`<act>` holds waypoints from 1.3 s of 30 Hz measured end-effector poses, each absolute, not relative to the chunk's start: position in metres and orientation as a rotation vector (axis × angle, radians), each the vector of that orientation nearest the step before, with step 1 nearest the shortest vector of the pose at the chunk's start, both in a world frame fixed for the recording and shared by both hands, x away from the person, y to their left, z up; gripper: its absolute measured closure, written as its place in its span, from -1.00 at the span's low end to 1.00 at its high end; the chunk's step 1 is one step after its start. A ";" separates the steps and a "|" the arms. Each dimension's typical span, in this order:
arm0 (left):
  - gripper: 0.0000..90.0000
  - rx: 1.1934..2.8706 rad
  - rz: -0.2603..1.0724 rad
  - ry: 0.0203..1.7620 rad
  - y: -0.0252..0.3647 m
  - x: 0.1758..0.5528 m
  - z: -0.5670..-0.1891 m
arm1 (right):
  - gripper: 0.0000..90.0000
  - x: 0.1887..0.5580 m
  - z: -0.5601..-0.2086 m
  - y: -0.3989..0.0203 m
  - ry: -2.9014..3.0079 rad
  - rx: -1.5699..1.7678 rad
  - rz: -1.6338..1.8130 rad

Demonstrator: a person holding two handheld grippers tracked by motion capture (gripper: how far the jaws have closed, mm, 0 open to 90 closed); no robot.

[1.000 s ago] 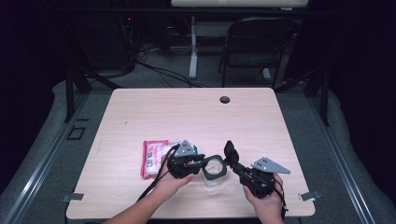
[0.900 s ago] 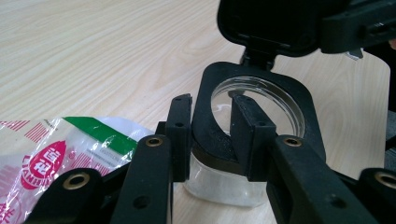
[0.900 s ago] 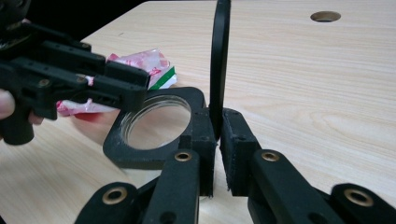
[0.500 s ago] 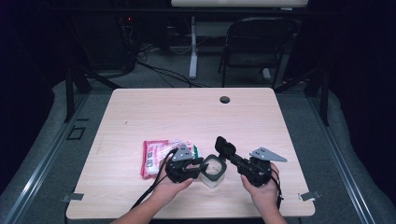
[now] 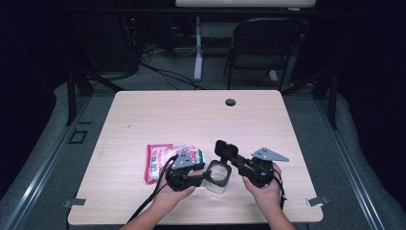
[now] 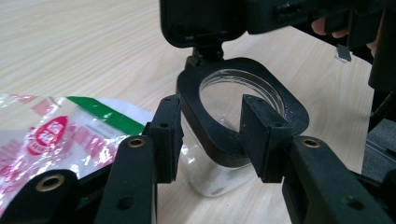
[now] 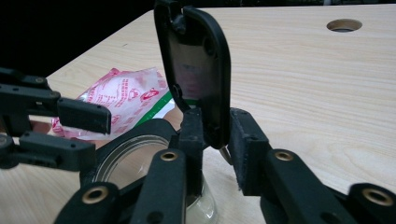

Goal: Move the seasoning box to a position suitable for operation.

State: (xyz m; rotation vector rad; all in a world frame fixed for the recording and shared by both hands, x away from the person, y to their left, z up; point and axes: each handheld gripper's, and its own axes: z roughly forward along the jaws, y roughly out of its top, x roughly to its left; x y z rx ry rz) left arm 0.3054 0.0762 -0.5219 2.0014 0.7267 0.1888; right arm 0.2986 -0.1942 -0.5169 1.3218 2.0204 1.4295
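A red-and-white packet (image 5: pixel 165 158) lay at nine o'clock of the left gripper (image 5: pixel 203 175), whose parted jaws bracketed the black collar of a clear jar (image 6: pixel 233 126) without visibly squeezing it; at three o'clock, the right gripper (image 7: pixel 217 135) clenched the jar's upright hinged lid (image 7: pixel 196 65).

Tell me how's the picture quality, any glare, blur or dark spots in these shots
High view: the table is evenly lit, the room behind falls to near black, and the whole frame looks soft. Left gripper view: glare on the crinkled snack packet, and the near fingers look slightly soft. Right gripper view: faint sheen on the raised black lid, black top-left corner.
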 end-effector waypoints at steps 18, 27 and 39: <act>0.10 2.007 0.339 0.850 0.137 0.309 -0.517 | 0.36 0.289 -0.515 -0.210 2.021 1.297 1.459; -0.06 2.109 0.454 0.842 0.136 0.308 -0.543 | 0.31 0.291 -0.522 -0.208 2.040 1.296 1.446; -0.06 2.207 0.553 0.757 0.113 0.304 -0.555 | 0.29 0.291 -0.524 -0.210 2.022 1.314 1.467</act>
